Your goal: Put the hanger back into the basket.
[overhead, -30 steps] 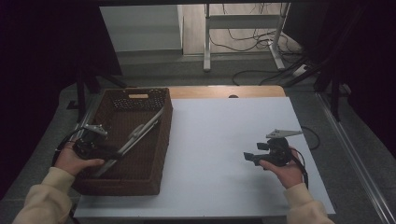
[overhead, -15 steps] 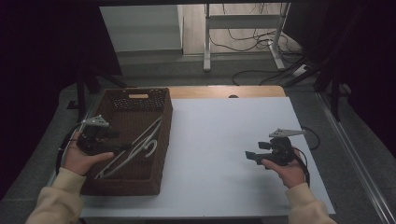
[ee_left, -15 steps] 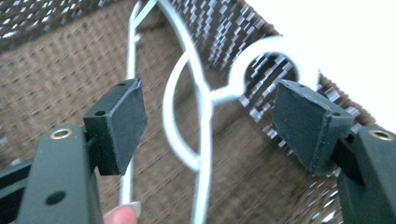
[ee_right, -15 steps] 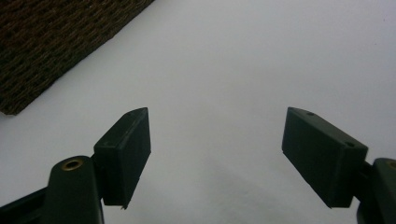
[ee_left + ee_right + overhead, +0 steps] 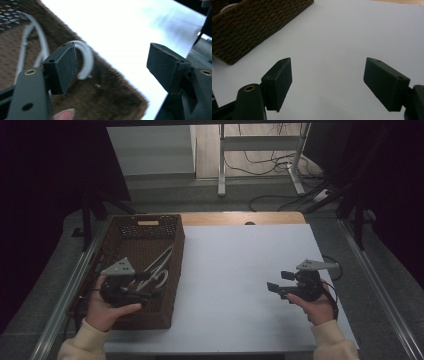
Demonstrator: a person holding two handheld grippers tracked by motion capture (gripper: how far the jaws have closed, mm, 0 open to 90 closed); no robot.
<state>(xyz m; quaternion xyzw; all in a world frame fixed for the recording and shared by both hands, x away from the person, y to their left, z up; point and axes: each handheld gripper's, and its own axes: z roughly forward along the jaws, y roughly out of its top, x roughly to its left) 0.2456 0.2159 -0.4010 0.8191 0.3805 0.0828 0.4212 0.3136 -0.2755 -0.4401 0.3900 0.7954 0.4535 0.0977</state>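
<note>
A white hanger (image 5: 159, 264) lies loose in the brown wicker basket (image 5: 176, 251) at the table's left. My left gripper (image 5: 151, 285) hovers over the basket's near end, pointing right. Its jaws have just been opening and stand wide with nothing between them. In the left gripper view the hanger's hook (image 5: 86, 58) curls just behind the left pad of the left gripper (image 5: 112, 62), down on the basket floor (image 5: 110, 97). My right gripper (image 5: 278, 281) is held open above the white table (image 5: 235, 265) at the right, empty; the right gripper (image 5: 327, 77) faces bare tabletop.
The basket's woven wall (image 5: 249, 30) stands at the far left of the right gripper view. A strip of wooden tabletop (image 5: 240, 218) runs along the far edge. Metal rails flank the table, and cables (image 5: 270, 202) lie on the floor beyond.
The left gripper let go of the hanger, which dropped from a tilted hold to lie in the basket. The left hand then drew right and nearer, jaws wide. The right hand kept still.
</note>
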